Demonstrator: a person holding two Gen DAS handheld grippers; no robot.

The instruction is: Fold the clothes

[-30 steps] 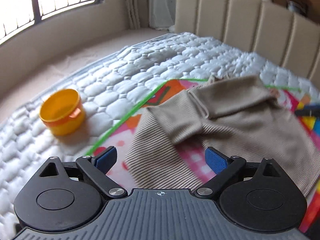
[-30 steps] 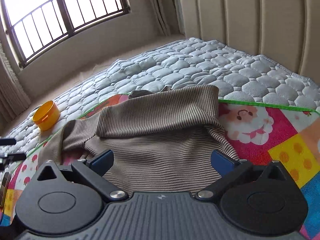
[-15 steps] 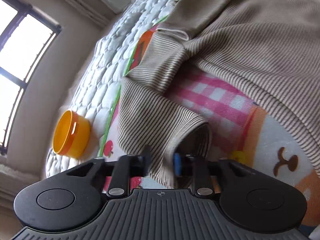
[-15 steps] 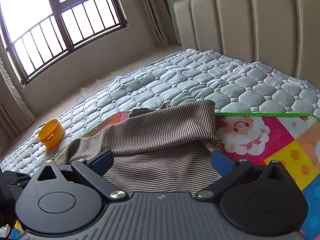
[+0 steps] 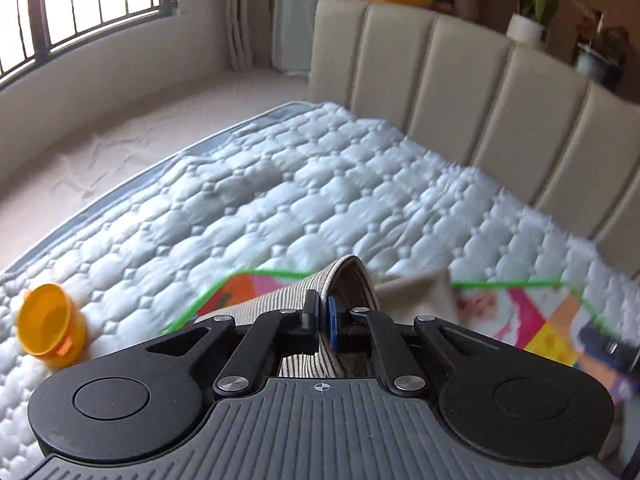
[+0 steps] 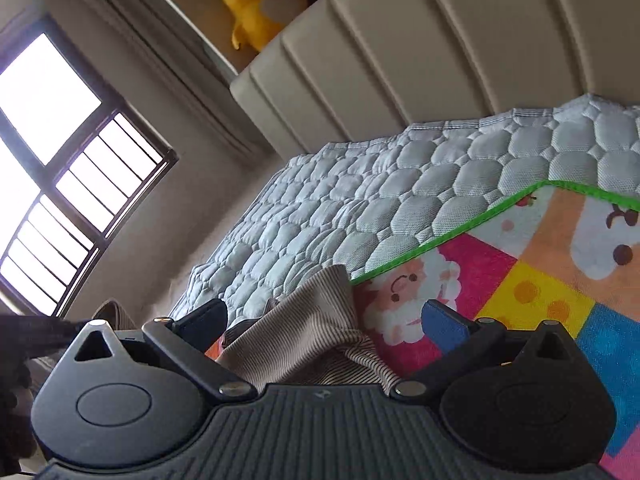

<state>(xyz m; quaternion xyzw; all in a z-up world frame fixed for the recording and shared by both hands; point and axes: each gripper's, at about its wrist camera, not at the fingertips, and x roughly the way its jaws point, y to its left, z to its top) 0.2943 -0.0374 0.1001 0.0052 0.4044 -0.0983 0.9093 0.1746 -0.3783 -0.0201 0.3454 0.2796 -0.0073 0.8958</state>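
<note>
A beige striped sweater (image 5: 280,300) lies on a colourful play mat (image 5: 520,320) on the bed. My left gripper (image 5: 322,320) is shut on the sweater's sleeve cuff and holds it lifted above the mat. My right gripper (image 6: 324,320) is open, its jaws wide apart, tilted, with a folded part of the sweater (image 6: 312,340) between and under them, not pinched. The rest of the sweater is hidden behind the gripper bodies.
A yellow-orange cup (image 5: 50,324) stands on the quilted mattress (image 5: 260,208) at the left. A beige padded headboard (image 5: 460,92) bounds the far side, with a yellow plush toy (image 6: 256,4) above it. The right gripper shows at the left wrist view's right edge (image 5: 608,348).
My left gripper closed on the sleeve cuff and has lifted it off the mat. My right gripper has tilted and dropped closer to the sweater, still open.
</note>
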